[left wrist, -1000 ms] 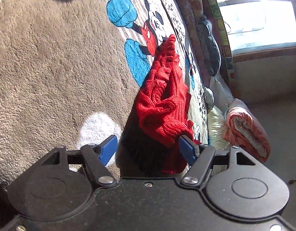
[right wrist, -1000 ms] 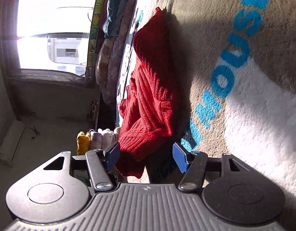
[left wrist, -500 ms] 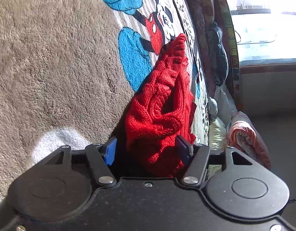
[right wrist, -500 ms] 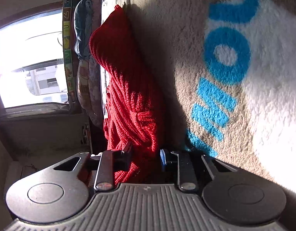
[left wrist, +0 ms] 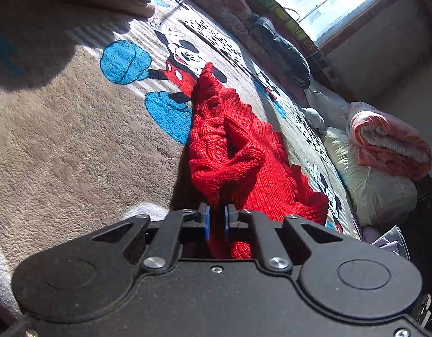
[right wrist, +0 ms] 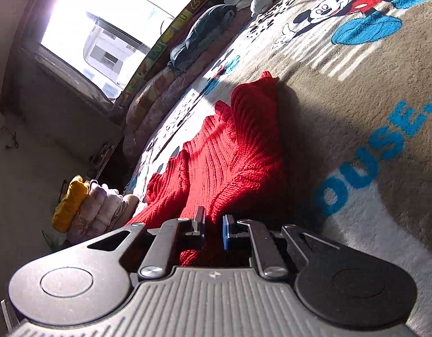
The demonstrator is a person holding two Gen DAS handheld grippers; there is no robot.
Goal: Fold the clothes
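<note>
Bed: sunlit by the window, spread with a tan plush blanket that carries the red knit sweater; rolled bedding and cushions are piled along the far edge.
Sweater: bunched in a long ridge on the blanket, its near edge drawn up into both tools.
Left tool: a second ago its blue pads stood wide on either side of the knit; now they are pressed close with a fold of red wool pinched between them.
Right tool: same story, spread wide a second ago and now clamped on the sweater's near hem.
Meaning: both grips look secured, so I judge the picking-up is done and the lift or spread that opens the fold can begin; the garment is not yet flat.
Writing: big blue letters on the blanket read "OUSE" with dots after, the start cut off by the tool.
Pictures: a cartoon mouse in red shorts is printed on the blanket more than once; no brand tag is readable.
</note>
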